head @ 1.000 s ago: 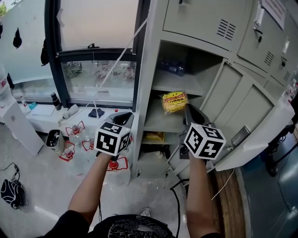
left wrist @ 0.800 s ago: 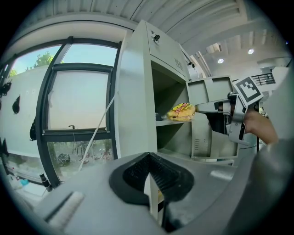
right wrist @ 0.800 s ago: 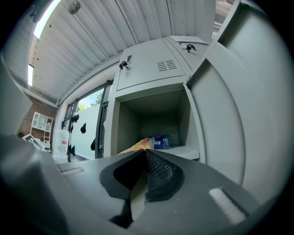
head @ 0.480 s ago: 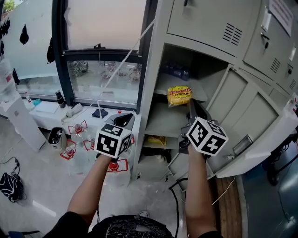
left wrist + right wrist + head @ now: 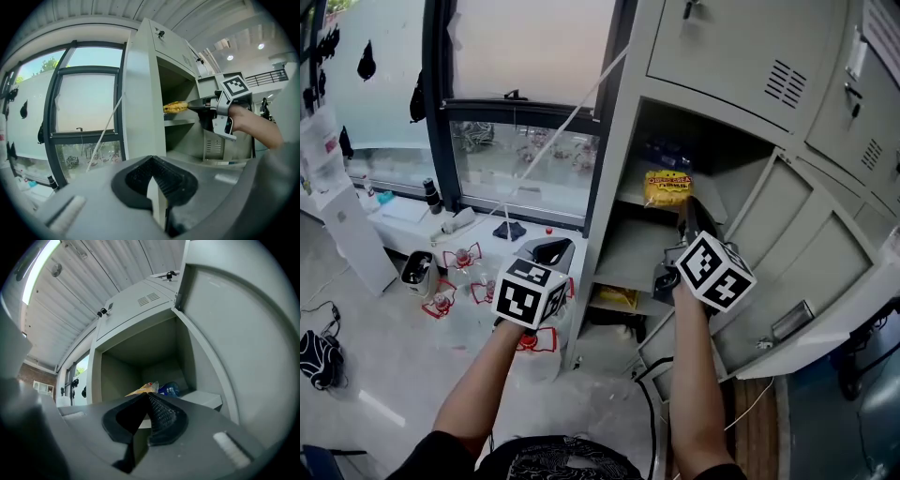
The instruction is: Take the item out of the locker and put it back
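**Head view.** Your right gripper [image 5: 686,206] is closed tight on the yellow snack packet [image 5: 668,187]. It holds the packet at the mouth of the open upper compartment of the locker [image 5: 609,178], above the shelf's front edge. Your left gripper [image 5: 549,251] hangs outside the locker, beside its left wall.

**Left gripper view.** The left gripper [image 5: 152,161] has its jaws together with nothing between them. Beyond it, the right gripper [image 5: 190,106] carries the packet [image 5: 175,107] just over the shelf.

**Right gripper view.** The right gripper [image 5: 146,397] is pinched on the packet's edge [image 5: 143,389]. A blue bottle [image 5: 168,389] lies deeper in the compartment.
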Motion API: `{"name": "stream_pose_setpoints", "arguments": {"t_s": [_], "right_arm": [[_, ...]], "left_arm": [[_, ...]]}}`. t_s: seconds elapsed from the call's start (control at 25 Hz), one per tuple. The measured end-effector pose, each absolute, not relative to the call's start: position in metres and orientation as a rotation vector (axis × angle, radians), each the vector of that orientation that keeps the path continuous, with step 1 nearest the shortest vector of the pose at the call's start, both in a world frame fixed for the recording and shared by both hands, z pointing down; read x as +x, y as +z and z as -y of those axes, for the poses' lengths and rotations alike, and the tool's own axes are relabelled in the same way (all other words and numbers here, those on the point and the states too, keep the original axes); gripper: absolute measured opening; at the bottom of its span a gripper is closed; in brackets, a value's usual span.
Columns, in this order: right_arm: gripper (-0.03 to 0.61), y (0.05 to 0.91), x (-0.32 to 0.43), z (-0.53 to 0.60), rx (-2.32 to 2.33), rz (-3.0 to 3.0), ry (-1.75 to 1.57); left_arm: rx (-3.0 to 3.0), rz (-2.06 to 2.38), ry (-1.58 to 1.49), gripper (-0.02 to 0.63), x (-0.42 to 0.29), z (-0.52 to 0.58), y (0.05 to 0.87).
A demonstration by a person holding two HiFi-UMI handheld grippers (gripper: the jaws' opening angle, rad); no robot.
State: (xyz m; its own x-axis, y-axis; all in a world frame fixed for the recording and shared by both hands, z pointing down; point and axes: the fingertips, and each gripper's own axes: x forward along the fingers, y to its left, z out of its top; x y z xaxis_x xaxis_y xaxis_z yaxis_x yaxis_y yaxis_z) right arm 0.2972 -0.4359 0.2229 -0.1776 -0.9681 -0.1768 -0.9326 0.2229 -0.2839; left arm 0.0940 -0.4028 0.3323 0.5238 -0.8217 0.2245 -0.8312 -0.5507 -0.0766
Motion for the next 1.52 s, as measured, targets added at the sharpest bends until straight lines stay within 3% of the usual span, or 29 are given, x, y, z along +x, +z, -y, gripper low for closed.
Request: {"name": "stream_pose_setpoints", "arguments": {"t_s": [0.52, 1.52], "right_arm": [[0.026, 0.230, 0.313, 0.479, -1.803, -2.135, -0.210], [0.029, 0.242, 0.310, 0.488, -2.106, -2.305, 0.073]], "left_arm": [[2.653, 1.560, 0.392, 0.008, 0.087, 0.412, 0.335], [2.618, 1.591, 0.425, 0.008, 0.088, 0.411, 0.348]]}}
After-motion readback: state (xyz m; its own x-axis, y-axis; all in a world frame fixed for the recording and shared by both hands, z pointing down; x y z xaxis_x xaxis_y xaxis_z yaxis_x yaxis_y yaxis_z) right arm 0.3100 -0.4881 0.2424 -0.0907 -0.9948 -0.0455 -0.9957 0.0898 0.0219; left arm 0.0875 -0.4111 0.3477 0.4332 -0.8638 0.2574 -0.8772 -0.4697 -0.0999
